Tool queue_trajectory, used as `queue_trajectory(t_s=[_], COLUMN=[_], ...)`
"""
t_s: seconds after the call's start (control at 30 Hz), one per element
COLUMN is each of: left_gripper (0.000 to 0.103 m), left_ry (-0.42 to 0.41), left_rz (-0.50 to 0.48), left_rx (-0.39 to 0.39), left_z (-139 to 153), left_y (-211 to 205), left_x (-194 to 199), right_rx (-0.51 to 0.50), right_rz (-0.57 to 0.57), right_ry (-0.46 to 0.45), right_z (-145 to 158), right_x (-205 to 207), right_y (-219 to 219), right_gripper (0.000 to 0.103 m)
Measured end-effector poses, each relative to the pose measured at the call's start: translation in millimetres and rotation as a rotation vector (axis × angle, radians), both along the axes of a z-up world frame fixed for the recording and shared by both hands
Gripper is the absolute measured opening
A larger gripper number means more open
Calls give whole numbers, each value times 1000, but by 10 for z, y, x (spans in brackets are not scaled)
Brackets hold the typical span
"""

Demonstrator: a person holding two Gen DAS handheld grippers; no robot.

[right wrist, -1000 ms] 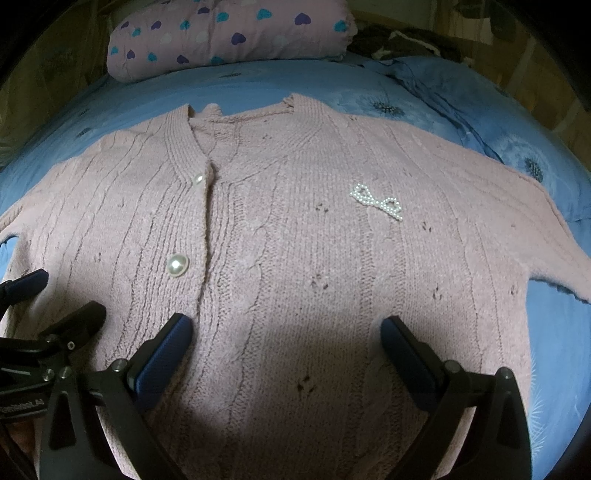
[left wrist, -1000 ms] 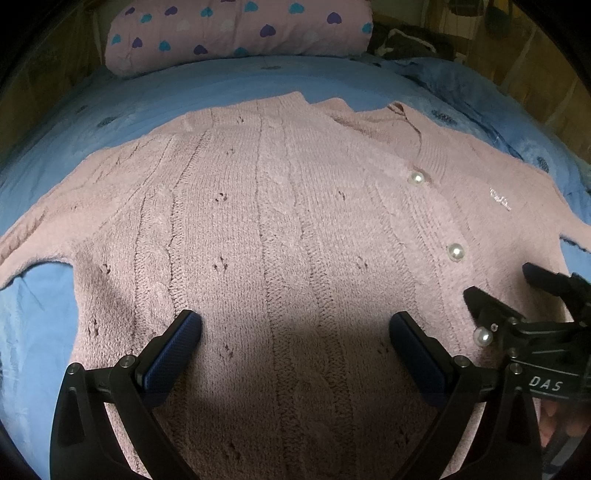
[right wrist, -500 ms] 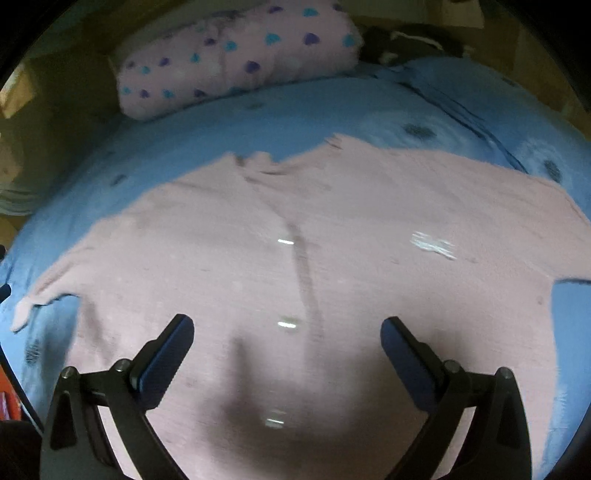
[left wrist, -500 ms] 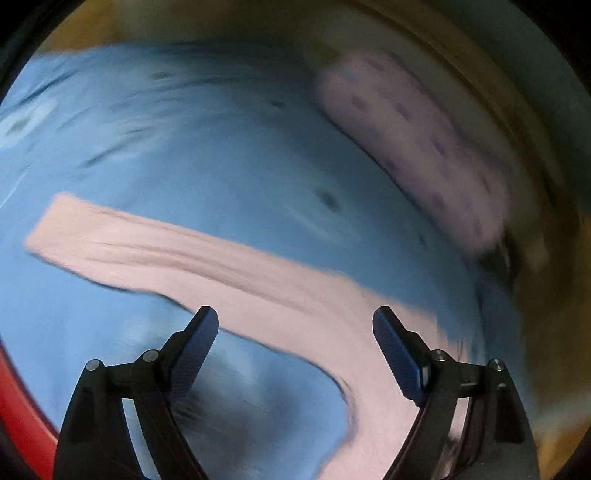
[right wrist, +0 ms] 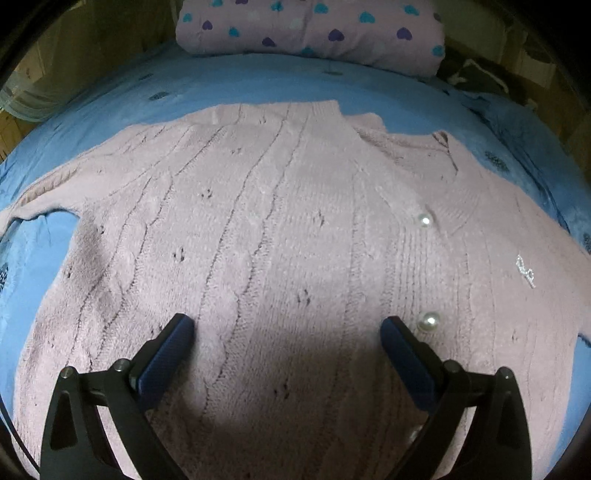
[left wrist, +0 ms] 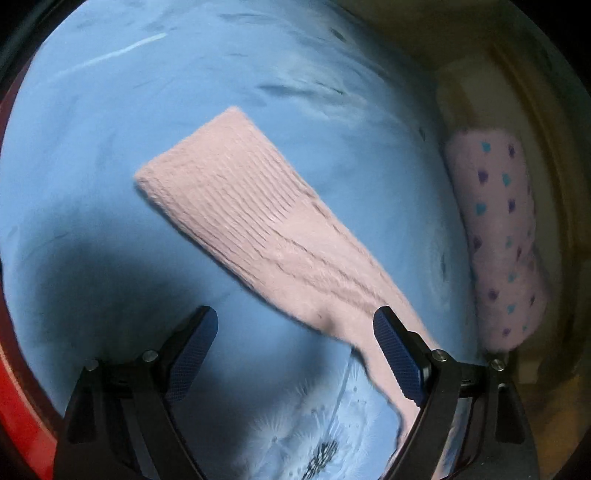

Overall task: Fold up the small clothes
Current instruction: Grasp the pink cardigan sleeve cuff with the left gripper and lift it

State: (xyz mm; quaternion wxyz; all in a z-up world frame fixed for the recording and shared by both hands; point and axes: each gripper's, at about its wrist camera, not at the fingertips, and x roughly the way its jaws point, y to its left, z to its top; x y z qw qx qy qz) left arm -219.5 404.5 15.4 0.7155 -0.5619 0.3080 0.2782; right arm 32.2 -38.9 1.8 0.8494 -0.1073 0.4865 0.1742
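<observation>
On blue bedsheet (right wrist: 258, 81), pink cable-knit cardigan (right wrist: 280, 229) lies flat, 2 pearl buttons (right wrist: 430, 320); both grippers gape, empty.

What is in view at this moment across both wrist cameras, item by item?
cardigan: one, pale pink cable knit, spread flat on the bed, front side up
sleeve: one, pale pink with ribbed cuff, stretched out flat on the sheet ahead of the left tool
pearl buttons: two clearly visible, white, down the cardigan's front band
bow ornament: one, silvery, on the cardigan's chest at the right edge of the right wrist view
bed sheet: one, blue with dark flower prints, under the cardigan
pillow: one, lilac with purple and teal hearts, at the head of the bed
left tool: one, black with blue pads, open, nothing held
right tool: one, black with blue pads, open above the cardigan
</observation>
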Motion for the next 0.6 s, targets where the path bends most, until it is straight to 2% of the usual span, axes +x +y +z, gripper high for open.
queue_trajectory(t_s=[0.1, 0.23, 0.33, 0.37, 0.4, 0.43, 0.47, 0.5, 0.53, 0.6], left_gripper=[69, 69, 69, 66, 47, 12, 0, 0, 0, 0], left_ry=[-28, -28, -28, -17, 14, 69, 139, 151, 127, 101], left_rz=[51, 82, 105, 106, 109, 122, 146, 163, 170, 168], left_rx=[25, 52, 69, 84, 93, 99, 102, 83, 68, 76], left_z=[8, -33, -19, -17, -19, -10, -6, -20, -19, 53], left_y=[109, 314, 316, 323, 327, 322, 327, 363, 393, 406], left_x=[-35, 29, 46, 52, 68, 58, 31, -26, -66, -76], right_rx=[-7, -2, 0, -2, -4, -5, -3, -1, 1, -2], right_rz=[-1, -1, -1, 0, 0, 0, 0, 0, -1, -1], right_ry=[-6, -12, -13, -14, -14, -15, -16, -17, -18, -20], right_z=[-17, -11, -5, -7, -8, -10, -10, -10, -10, -12], right_x=[3, -14, -26, -21, -22, -22, -22, -22, -22, -24], right_y=[37, 27, 25, 28, 30, 33, 30, 26, 23, 24], right_gripper=[103, 103, 103, 103, 103, 103, 103, 103, 103, 103])
